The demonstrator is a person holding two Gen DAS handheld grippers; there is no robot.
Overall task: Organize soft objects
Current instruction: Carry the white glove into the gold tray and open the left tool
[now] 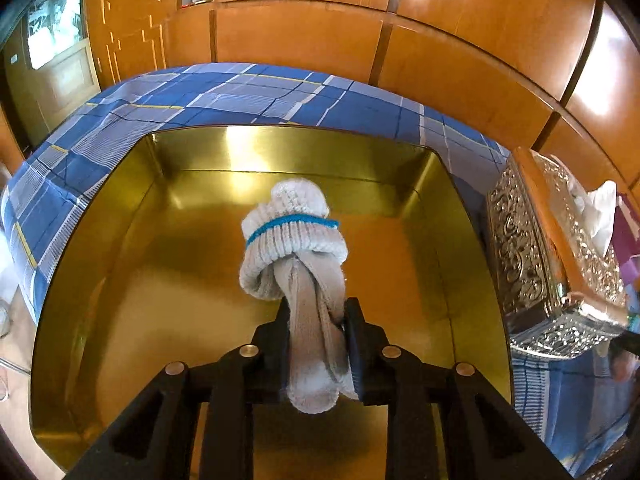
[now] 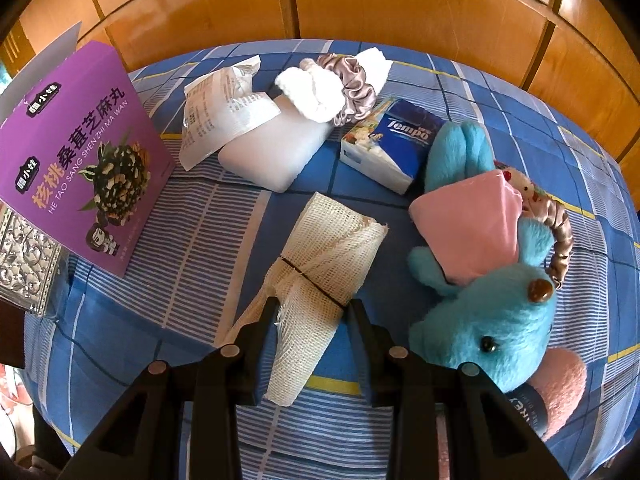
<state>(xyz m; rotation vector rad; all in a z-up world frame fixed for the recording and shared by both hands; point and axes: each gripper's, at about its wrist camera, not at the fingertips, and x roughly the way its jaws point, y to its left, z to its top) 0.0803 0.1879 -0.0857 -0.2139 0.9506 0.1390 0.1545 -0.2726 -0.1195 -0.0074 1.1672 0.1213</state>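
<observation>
A rolled grey sock (image 1: pixel 294 256) is pinched between the narrowly parted jaws of the left gripper (image 1: pixel 316 320), hung over the gold tin (image 1: pixel 100 280) below, apparently for dropping in. The right gripper (image 2: pixel 312 308) is closed lightly across a gauze roll (image 2: pixel 320 264) lying on the checked bedsheet (image 2: pixel 200 240), a blue plush toy (image 2: pixel 492 320) just to its right, presumably next for sorting

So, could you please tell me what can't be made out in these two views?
- Left wrist view: the sock's lower end, covered by the left claw.
- Left wrist view: the silver tissue box, cut off at the right edge.
- Right wrist view: the receipt's print, too small.
- Right wrist view: the blue plush toy's underside, hidden by the right claw's frame.
</observation>
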